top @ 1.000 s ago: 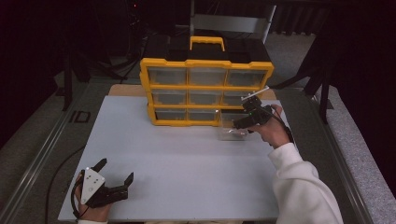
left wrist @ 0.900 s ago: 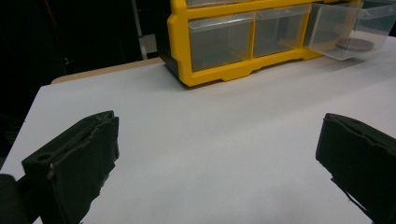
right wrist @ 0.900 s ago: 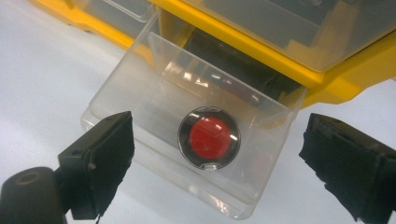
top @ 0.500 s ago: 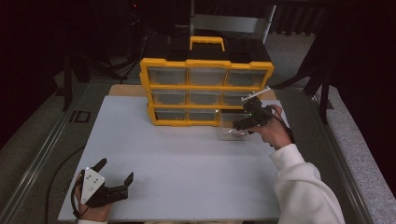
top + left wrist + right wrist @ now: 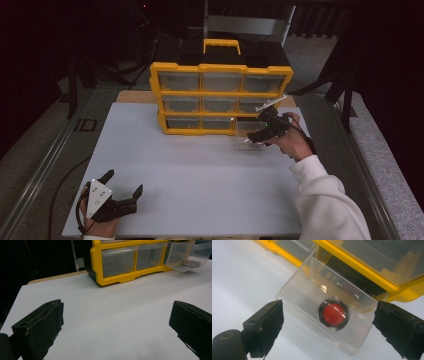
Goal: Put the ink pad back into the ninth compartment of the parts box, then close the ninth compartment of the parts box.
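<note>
One drawer [image 5: 324, 322] is pulled out of the yellow box [image 5: 220, 97], from the bottom row at its right end. It is clear, and its back end sits in its slot while the front sticks out over the white board [image 5: 200, 170]. Inside lies a small round thing [image 5: 333, 314] with a red middle and a dark ring around it. What it is cannot be told for sure.

The right gripper [image 5: 260, 135] hangs just above the drawer. Its jaws are wide apart, one on each side of the drawer, and they hold nothing. Compared with a second ago, almost nothing has moved: the drawer is out just as far, and the right gripper has only shifted a tiny bit over it. So the opening looks done, and the hand seems to be lining up to reach in for the round thing. It probably has to go lower and narrow its jaws first.

The left gripper [image 5: 120, 200] rests near the front left corner of the board, well apart from the box. Its jaws are also spread wide and empty, and it has not moved. The other drawers all look shut.
</note>
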### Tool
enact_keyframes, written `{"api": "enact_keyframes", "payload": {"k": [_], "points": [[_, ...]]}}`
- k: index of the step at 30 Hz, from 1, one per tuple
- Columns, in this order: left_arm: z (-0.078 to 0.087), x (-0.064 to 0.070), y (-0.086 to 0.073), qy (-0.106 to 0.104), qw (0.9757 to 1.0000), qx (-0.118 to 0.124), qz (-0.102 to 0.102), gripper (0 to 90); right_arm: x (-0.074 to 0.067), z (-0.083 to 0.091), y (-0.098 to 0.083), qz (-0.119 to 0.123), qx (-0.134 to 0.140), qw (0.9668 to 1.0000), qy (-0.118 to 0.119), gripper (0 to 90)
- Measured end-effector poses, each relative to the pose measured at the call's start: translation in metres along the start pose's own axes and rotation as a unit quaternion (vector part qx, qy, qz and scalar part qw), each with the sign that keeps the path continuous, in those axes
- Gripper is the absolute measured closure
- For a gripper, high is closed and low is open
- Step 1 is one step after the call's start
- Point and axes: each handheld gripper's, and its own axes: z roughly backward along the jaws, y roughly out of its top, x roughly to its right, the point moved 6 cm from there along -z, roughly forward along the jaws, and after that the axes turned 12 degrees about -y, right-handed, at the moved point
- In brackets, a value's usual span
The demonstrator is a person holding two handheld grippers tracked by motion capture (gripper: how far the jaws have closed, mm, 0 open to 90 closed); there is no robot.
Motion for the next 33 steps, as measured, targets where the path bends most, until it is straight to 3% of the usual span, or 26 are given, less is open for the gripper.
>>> {"api": "enact_keyframes", "payload": {"k": [23,33], "points": [[0.001,0.000,0.000,0.002,1.0000,0.001,0.001,0.0,-0.008,0.004,-0.007,0.024,0.001,0.9997,-0.001,9.6],[0.002,0.001,0.000,0.002,1.0000,0.000,-0.001,0.0,-0.010,0.013,-0.012,0.025,0.016,0.9995,-0.011,21.8]]}}
